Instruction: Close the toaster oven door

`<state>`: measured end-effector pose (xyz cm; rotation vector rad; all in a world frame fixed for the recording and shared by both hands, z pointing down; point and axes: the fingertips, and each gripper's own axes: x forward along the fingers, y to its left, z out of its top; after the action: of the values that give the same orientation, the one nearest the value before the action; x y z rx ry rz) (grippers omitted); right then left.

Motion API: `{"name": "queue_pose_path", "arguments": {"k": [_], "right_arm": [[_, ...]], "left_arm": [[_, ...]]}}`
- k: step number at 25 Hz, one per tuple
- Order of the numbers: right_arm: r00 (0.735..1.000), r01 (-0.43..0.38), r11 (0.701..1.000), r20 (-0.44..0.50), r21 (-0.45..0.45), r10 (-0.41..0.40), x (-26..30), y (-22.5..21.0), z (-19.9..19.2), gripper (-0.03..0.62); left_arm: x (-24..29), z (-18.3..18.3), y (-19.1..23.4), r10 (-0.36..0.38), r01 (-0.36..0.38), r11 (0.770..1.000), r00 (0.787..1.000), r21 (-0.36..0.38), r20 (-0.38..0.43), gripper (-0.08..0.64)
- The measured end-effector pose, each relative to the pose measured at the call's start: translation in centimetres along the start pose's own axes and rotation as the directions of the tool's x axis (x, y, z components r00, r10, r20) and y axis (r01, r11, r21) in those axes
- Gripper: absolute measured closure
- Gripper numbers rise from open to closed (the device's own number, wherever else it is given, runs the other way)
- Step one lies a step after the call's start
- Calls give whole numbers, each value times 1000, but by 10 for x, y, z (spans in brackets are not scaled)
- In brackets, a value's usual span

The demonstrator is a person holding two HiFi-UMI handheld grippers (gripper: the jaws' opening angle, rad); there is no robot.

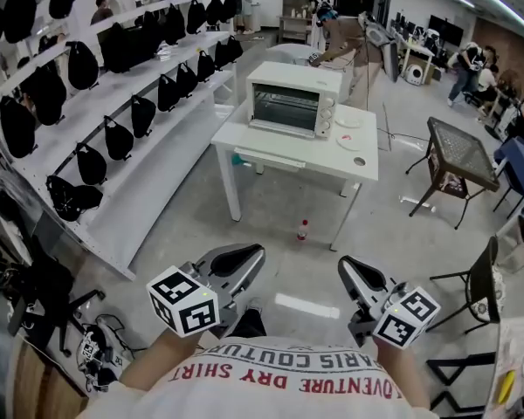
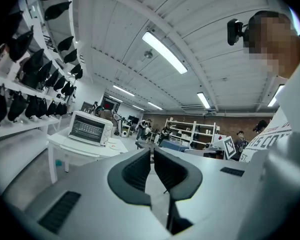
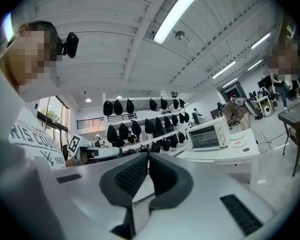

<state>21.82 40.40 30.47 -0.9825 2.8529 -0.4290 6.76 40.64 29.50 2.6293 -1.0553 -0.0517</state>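
The white toaster oven (image 1: 293, 100) stands on a white table (image 1: 284, 154) several steps ahead of me, its glass door upright against the front. Both gripper views show it small and far off: toaster oven (image 2: 90, 129), toaster oven (image 3: 206, 135). My left gripper (image 1: 250, 258) is held low by my waist, jaws shut with nothing between them, as the left gripper view (image 2: 152, 155) confirms. My right gripper (image 1: 349, 270) hangs at the same height, also shut and empty (image 3: 147, 159). Neither gripper is near the oven.
White shelving (image 1: 113, 103) with several black bags lines the left side. A small bottle (image 1: 302, 230) stands on the floor before the table. Two plates (image 1: 348, 130) lie beside the oven. A dark side table (image 1: 459, 154) and a black chair (image 1: 485, 284) are at the right.
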Motion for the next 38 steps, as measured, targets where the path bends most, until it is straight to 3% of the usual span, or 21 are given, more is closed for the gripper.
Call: {"name": "queue_pose_path", "arguments": {"k": [7, 13, 22, 31, 34, 38], "right_arm": [[1000, 16, 999, -25, 46, -14, 39, -39, -12, 566], [999, 28, 997, -28, 74, -26, 104, -85, -4, 566], [995, 100, 985, -44, 140, -94, 222, -177, 10, 566], [975, 214, 966, -86, 147, -203, 317, -280, 9, 554], [962, 257, 955, -135, 151, -237, 339, -309, -8, 479], [945, 297, 946, -178, 125, -273, 358, -335, -29, 444]], "left_arm": [[18, -5, 52, 30, -30, 999, 1000, -29, -7, 515], [51, 9, 122, 35, -36, 998, 999, -48, -17, 515], [120, 40, 271, 44, -51, 996, 994, -70, -101, 515], [184, 55, 417, 29, -35, 999, 980, -29, -198, 510], [195, 47, 462, 43, -46, 999, 970, -5, -238, 436], [206, 23, 509, 67, -65, 998, 954, 17, -291, 380]]}}
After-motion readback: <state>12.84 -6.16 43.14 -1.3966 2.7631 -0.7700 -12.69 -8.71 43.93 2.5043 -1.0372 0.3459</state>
